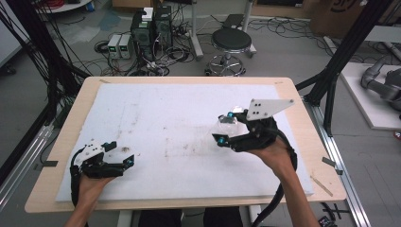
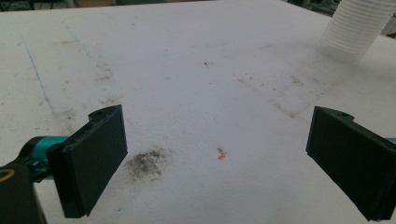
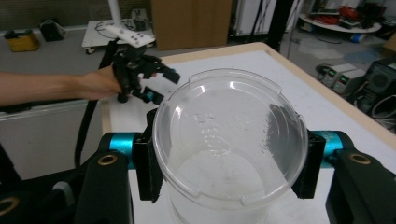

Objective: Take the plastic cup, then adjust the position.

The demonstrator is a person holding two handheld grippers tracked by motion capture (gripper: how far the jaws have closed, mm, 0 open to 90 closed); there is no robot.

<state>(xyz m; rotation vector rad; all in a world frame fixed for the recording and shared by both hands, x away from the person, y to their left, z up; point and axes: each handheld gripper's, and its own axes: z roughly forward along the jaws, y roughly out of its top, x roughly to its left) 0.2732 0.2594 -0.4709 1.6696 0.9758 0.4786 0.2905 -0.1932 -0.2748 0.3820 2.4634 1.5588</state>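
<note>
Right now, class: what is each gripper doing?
Left gripper: jaws open, nothing between them.
Right gripper: jaws closed on the clear plastic cup, held above the white pad.

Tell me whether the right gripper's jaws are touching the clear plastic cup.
Touching. In the right gripper view, the right gripper has both black jaws pressed against opposite sides of the clear plastic cup, with no gap showing.

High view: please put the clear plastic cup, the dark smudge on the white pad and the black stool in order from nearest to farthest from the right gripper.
1. Clear plastic cup: held between the jaws of the right gripper, right of the pad's middle.
2. Dark smudge: on the white pad at its left side, beside the left gripper.
3. Black stool: on the floor beyond the table's far edge.
</note>
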